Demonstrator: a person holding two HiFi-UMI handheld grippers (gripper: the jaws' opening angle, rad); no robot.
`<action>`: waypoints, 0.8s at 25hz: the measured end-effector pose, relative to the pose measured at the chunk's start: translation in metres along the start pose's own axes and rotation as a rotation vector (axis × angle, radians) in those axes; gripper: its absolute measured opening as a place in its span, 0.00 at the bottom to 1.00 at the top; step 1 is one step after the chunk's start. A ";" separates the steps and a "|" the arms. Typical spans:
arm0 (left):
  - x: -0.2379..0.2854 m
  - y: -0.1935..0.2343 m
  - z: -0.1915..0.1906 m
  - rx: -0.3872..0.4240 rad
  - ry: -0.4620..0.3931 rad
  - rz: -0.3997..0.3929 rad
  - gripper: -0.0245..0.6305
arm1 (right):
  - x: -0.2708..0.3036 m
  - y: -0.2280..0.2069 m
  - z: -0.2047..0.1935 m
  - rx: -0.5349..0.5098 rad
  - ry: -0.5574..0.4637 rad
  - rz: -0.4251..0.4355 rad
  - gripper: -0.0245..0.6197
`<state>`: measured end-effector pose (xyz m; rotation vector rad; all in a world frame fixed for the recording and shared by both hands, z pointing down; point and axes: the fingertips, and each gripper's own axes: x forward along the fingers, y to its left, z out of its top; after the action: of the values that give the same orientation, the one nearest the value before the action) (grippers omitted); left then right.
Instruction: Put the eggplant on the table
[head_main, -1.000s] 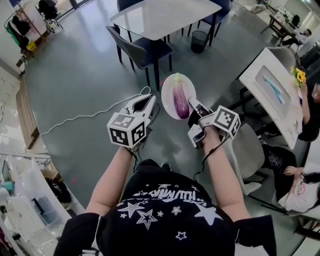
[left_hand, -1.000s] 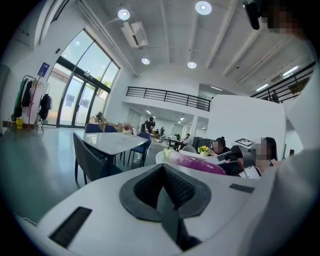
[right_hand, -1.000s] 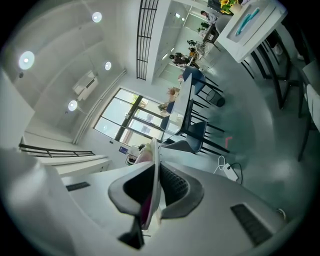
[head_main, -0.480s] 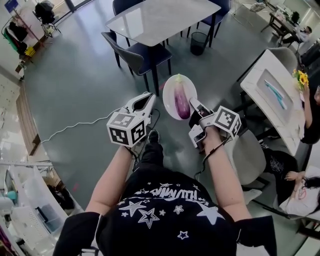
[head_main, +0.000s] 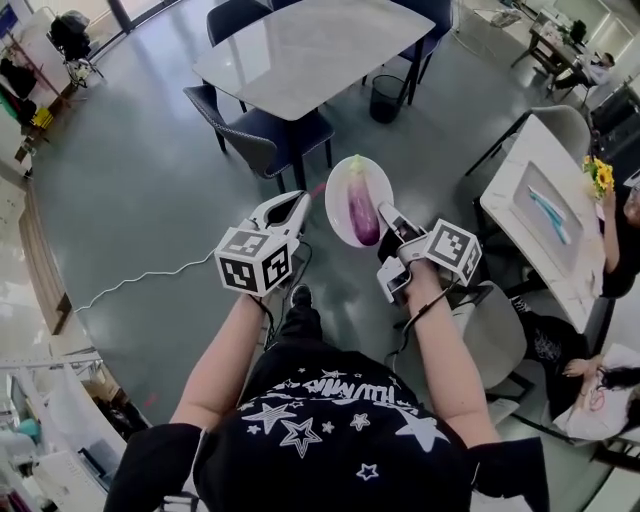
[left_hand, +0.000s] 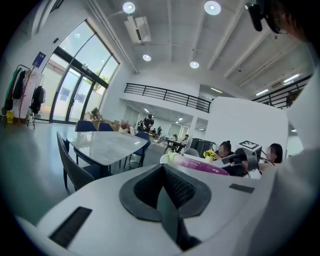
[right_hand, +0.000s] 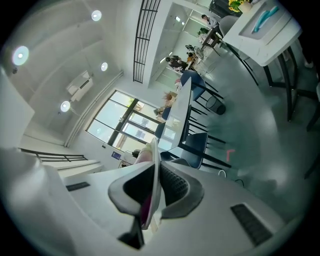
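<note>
A pale-topped table (head_main: 300, 50) fills the top middle of the head view, with dark blue chairs (head_main: 262, 135) drawn up around it and grey floor (head_main: 150, 190) spreading to the left.

Lower down, at the middle of the frame, the left gripper (head_main: 296, 200) points up and to the right. In its own view its jaws (left_hand: 162, 172) are pressed together with nothing between them (the dark ribbed pads meet in one line).

To its right, the right gripper (head_main: 385, 214) is clenched on the lower right rim of a white plate (head_main: 338, 190). In its own view the thin white plate edge (right_hand: 154, 165) stands upright, pinched between the two pads.

The plate hangs over the floor just below the table and the nearest chair in the frame, not on the tabletop.

The eggplant (head_main: 362, 205) lies lengthwise on the plate, near its right side. It is purple, darker at the rounded lower end and paler towards the green stem at the top. From the left gripper view it shows as a glossy purple shape (left_hand: 200, 165) lying across the plate.
</note>
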<state>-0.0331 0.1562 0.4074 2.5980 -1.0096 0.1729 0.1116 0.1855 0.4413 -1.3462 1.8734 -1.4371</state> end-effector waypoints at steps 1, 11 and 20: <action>0.008 0.006 0.003 0.001 0.007 -0.007 0.05 | 0.008 -0.001 0.006 0.001 -0.002 -0.004 0.09; 0.071 0.095 0.046 0.001 0.034 -0.033 0.05 | 0.114 0.001 0.051 0.062 -0.024 -0.030 0.09; 0.099 0.151 0.060 0.006 0.012 -0.061 0.05 | 0.182 0.008 0.071 0.043 -0.053 -0.015 0.09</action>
<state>-0.0625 -0.0311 0.4160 2.6263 -0.9256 0.1759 0.0835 -0.0078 0.4470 -1.3667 1.7930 -1.4267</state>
